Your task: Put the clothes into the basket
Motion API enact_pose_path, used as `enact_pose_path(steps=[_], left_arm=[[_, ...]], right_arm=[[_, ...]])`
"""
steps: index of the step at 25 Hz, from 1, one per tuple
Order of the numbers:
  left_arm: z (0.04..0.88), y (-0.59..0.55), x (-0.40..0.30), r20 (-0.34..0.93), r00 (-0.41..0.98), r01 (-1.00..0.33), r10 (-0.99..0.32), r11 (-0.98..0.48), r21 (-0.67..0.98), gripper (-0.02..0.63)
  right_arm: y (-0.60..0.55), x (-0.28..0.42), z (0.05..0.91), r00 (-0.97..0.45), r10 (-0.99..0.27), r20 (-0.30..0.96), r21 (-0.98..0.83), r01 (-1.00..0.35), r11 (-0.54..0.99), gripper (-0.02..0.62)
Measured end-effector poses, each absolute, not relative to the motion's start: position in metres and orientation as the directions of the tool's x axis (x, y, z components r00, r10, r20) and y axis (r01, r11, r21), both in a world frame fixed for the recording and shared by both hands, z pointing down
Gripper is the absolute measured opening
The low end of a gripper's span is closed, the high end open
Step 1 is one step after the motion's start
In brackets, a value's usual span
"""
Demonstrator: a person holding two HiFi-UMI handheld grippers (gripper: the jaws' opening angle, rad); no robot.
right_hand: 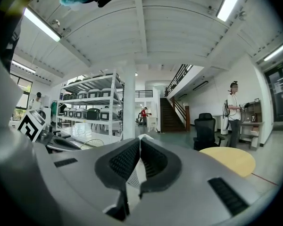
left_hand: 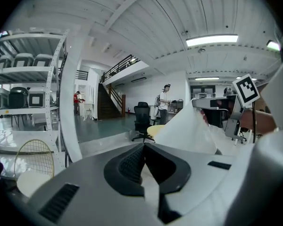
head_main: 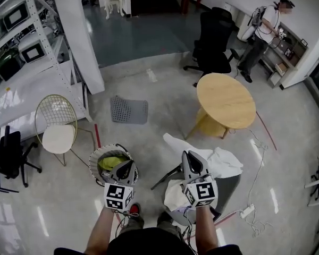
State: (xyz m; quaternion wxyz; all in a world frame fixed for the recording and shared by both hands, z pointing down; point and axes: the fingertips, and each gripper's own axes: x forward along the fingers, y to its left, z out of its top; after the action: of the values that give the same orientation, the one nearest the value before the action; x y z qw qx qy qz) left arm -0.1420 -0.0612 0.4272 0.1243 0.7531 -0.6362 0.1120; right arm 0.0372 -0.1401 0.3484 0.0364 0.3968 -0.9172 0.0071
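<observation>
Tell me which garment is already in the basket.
The yellow-green one, which lies inside the basket. The white cloth is spread out to the basket's right, outside it.

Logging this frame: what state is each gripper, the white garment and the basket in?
left gripper: jaws together, nothing seen between them.
right gripper: shut on the white garment.
white garment: one edge pinched, the rest draped over a dark seat.
basket: upright, yellow-green garment inside.
</observation>
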Motion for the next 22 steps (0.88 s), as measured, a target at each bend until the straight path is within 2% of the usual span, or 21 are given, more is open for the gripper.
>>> enact_pose_path(steps=[10,22], left_arm=[[0.423,-0.023,-0.208,0.312,0.062,-0.998,-0.948,-0.050,0.045,0.007],[0.422,0.020,-0.275,0.309,-0.054,-0.997,-0.949,0.070,0.039,0.007]], right_arm=[[-0.121,-0.038,0.337,-0.758,-0.650,0.054,0.028,-0.650,0.759,0.031],[-0.114,-0.098,0.342,-0.793,-0.607,0.050,-0.059,-0.609,0.791,0.031]])
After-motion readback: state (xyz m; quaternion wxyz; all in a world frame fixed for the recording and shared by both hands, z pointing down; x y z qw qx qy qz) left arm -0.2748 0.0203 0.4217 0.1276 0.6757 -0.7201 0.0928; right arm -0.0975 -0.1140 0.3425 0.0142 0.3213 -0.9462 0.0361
